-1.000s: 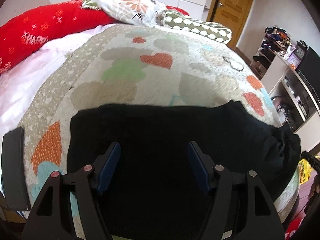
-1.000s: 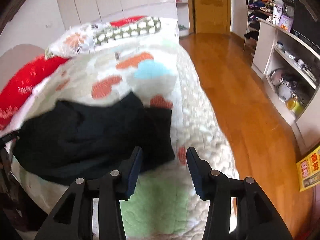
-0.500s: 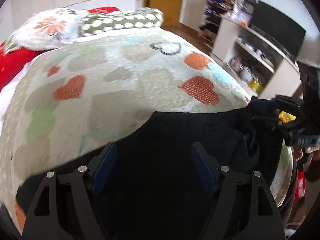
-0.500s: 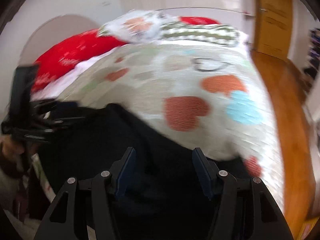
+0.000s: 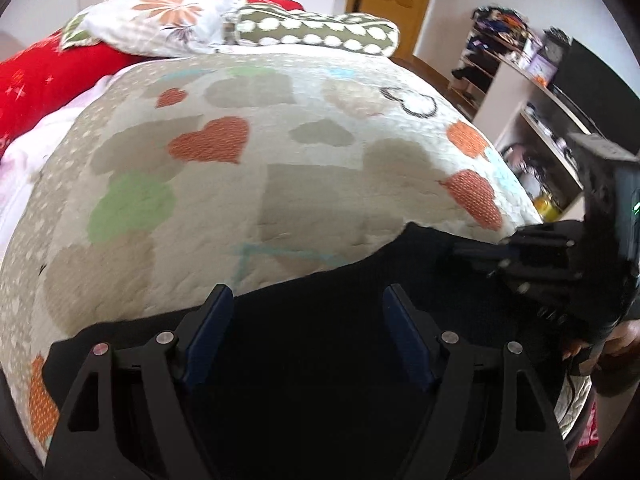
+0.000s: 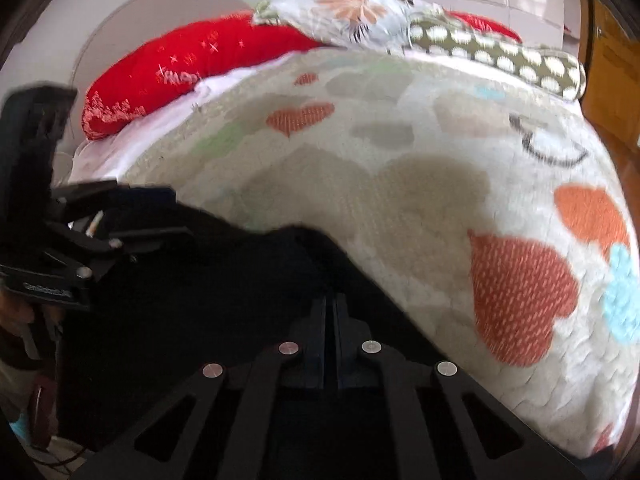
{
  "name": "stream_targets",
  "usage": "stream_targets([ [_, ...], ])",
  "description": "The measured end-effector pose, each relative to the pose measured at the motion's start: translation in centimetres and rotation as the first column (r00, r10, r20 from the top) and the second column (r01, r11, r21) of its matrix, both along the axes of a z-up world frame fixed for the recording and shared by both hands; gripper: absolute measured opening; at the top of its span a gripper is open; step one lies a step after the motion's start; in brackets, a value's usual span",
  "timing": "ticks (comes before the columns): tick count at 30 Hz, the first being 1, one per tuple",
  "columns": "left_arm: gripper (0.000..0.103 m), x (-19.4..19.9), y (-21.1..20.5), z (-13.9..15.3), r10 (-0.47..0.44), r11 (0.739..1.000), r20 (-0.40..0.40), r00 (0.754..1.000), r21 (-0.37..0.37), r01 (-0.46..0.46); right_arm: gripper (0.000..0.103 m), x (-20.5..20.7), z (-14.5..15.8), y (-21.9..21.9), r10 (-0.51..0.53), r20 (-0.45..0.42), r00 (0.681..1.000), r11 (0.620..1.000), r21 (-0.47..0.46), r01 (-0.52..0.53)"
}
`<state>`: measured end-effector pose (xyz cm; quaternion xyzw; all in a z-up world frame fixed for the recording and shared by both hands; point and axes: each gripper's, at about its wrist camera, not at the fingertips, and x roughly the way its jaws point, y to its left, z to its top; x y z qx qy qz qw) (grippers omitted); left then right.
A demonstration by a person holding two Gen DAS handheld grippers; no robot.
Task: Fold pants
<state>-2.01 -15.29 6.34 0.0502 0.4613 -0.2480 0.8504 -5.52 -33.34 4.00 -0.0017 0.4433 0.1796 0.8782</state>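
Black pants (image 5: 320,360), lying across the near end of the bed, on top of the blanket (image 5: 280,200) with the big hearts. Dark and hard to read, so no telling where the legs or the waist are. Far edge of the cloth running across the blanket, higher on the right side than on the left.

Soft and floppy. Light too, and not slippery. Nothing in there to break. Likely to sag and bunch up wherever not held. Best taken at an edge or a corner, one pinch through all the layers, with a second pinch farther along the same edge to keep the cloth flat during the fold.

Right gripper (image 6: 329,304) with its two fingers pressed together, black cloth all around them. Looks pinched on the pants near the right corner, where the cloth rises a little off the blanket. From the left camera, the same tool reaching in from the right, tips at that raised corner.

Left gripper (image 5: 308,296) with fingers wide apart, holding nothing, just above the middle of the pants. Probably in need of a spot near the left edge to match the other pinch.

Farther out: a red pillow (image 5: 40,80) and a flower pillow (image 5: 160,20) at the head of the bed, and a shelf (image 5: 532,112) against the wall on the right.
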Motion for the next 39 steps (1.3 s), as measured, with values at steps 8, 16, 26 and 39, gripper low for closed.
stream_targets([
  [8, 0.077, 0.3, 0.2, -1.1, 0.045, 0.998, -0.028, 0.999, -0.042, -0.046, 0.003, 1.8, -2.2, 0.5, -0.094, -0.021, 0.995, 0.994, -0.063, 0.093],
  [16, 0.077, -0.4, 0.4, -1.9, 0.033, 0.999, -0.03, 0.999, -0.041, -0.034, 0.068, -8.2, 4.3, -9.5, -0.354, 0.101, 0.93, 0.928, -0.085, 0.363],
  [26, 0.077, -1.1, 0.4, -2.3, 0.039, 0.999, -0.022, 0.999, -0.022, -0.04, 0.005, -12.8, 0.8, -16.2, -0.446, -0.004, 0.895, 0.894, -0.043, 0.445],
  [39, 0.077, -2.8, 1.7, -1.8, 0.064, 0.997, -0.011, 0.998, -0.033, -0.064, 0.037, -18.1, 0.5, -19.1, -0.637, -0.019, 0.77, 0.771, -0.015, 0.637],
])
